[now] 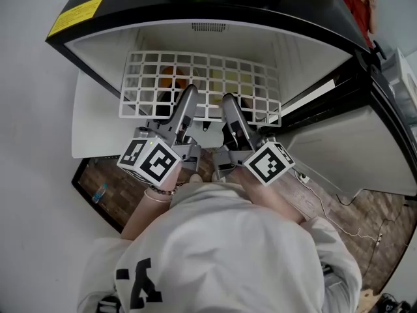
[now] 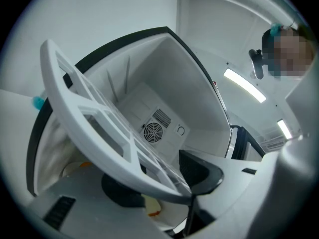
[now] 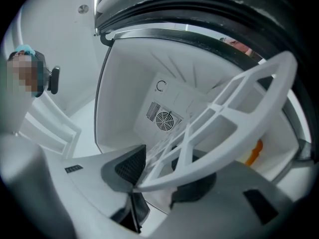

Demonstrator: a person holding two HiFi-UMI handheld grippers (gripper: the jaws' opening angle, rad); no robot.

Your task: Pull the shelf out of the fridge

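Left claw (image 1: 187,96) and right claw (image 1: 230,103) lay side by side, each with its jaws pinched on the shelf (image 1: 202,77) near the middle of its front rail (image 2: 117,166). That rail was thick, rounded white plastic. In the left gripper view a dark ribbed pad (image 2: 199,169) pressed one face of it and a second dark pad sat against the other face. The right gripper view showed the same hold from the other side.

Behind the rail, the shelf was a flat white lattice of square openings, smooth and matt. It lay across the open compartment of the fridge (image 1: 215,12), its rail toward the person. The fridge had a glossy black shell and a smooth white liner, with a round fan grille (image 2: 152,132) on the rear wall. An orange thing (image 1: 171,77) showed through the lattice. Cubes (image 1: 150,158) with black-and-white square markers capped both claws.
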